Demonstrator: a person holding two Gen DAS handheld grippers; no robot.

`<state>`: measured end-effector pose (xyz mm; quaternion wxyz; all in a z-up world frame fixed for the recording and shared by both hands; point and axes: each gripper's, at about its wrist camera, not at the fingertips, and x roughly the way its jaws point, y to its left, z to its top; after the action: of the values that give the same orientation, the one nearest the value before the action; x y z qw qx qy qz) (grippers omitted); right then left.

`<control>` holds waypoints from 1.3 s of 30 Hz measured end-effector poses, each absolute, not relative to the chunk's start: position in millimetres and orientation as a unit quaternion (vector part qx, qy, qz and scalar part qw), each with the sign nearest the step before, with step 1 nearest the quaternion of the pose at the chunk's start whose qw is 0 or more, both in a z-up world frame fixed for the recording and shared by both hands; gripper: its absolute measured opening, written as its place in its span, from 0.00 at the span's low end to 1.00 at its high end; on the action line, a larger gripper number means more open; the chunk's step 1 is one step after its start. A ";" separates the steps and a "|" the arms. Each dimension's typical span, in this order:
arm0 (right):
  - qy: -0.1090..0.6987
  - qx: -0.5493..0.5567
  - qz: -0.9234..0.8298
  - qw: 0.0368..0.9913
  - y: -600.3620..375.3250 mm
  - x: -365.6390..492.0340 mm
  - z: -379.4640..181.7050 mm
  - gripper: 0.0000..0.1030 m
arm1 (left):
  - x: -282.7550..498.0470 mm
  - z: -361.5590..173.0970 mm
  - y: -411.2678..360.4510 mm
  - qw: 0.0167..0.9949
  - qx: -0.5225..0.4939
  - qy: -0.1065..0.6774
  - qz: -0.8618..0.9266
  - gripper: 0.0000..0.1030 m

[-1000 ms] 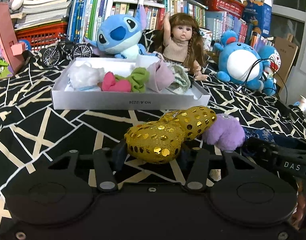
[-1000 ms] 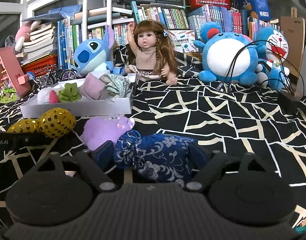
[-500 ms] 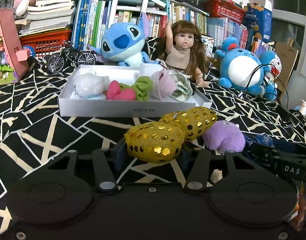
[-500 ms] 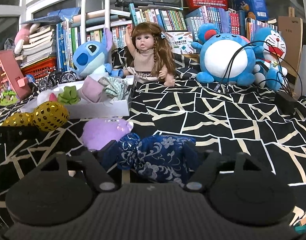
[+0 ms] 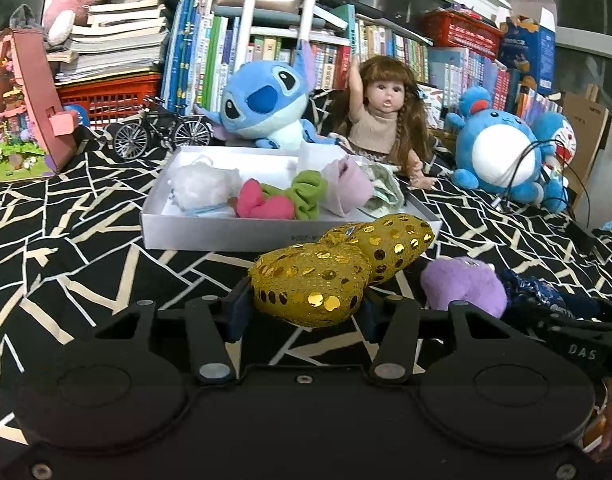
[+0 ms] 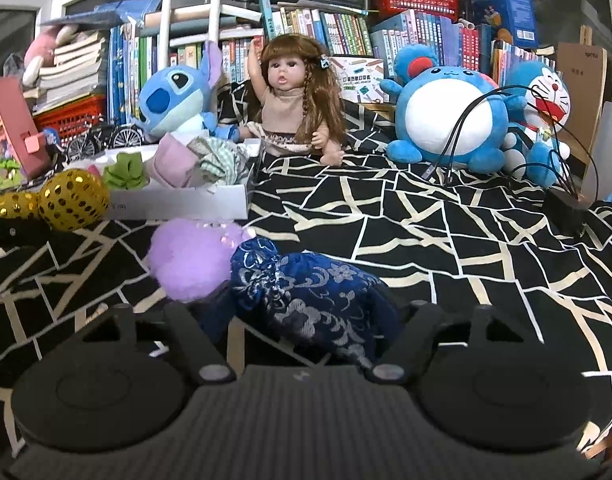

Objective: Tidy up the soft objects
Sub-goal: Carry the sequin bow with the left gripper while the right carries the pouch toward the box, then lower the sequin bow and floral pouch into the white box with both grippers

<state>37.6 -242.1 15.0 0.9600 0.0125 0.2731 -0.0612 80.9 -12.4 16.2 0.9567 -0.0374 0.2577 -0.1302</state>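
1. Left gripper (image 5: pixel 304 312) clamped one gold sequined pouch (image 5: pixel 338 268) just before the white box (image 5: pixel 210 236).
2. Right gripper (image 6: pixel 306 320) was closing its jaws around one blue brocade pouch (image 6: pixel 306 292), beside one purple plush (image 6: pixel 194 256).
3. Five soft items lay in the box; three blue plush toys and one doll (image 6: pixel 294 100) sat behind.

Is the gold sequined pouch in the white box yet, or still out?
Out. The gold sequined pouch sits between the left hand-held gripper fingers, in front of the white box.
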 end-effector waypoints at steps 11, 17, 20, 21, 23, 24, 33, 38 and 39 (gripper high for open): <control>0.247 0.033 -0.056 0.967 -246.0 42.8 38.6 0.51 | 104.2 37.0 9.1 0.965 -0.046 0.243 -0.085 0.46; 0.238 0.049 -0.029 0.970 -247.3 57.8 58.8 0.50 | 131.0 46.6 17.9 0.966 -0.044 0.246 -0.063 0.46; 0.248 0.067 0.002 0.966 -244.4 73.6 65.9 0.50 | 146.9 46.3 18.8 0.964 -0.049 0.256 -0.058 0.46; 0.252 0.070 0.012 0.965 -242.0 79.8 67.6 0.50 | 152.5 45.5 18.8 0.963 -0.051 0.259 -0.056 0.46; 0.259 0.070 0.028 0.963 -235.0 91.4 69.2 0.50 | 162.4 43.9 18.8 0.961 -0.056 0.264 -0.054 0.45; 0.262 0.070 0.036 0.962 -231.5 97.8 69.6 0.50 | 166.6 42.8 18.6 0.961 -0.058 0.265 -0.054 0.45; 0.298 0.043 0.087 0.950 -197.4 156.7 68.6 0.50 | 200.4 32.2 10.5 0.958 -0.043 0.279 -0.047 0.45; 0.315 0.029 0.099 0.943 -183.1 181.9 63.7 0.50 | 219.8 26.2 11.2 0.955 -0.046 0.291 -0.042 0.45; 0.316 0.026 0.100 0.943 -180.1 186.0 62.9 0.50 | 224.7 25.3 12.7 0.953 -0.051 0.294 -0.043 0.45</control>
<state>186.0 -180.1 62.9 0.9432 0.0259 0.3155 0.1003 224.7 12.7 25.3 0.9534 -0.0511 0.2943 -0.0428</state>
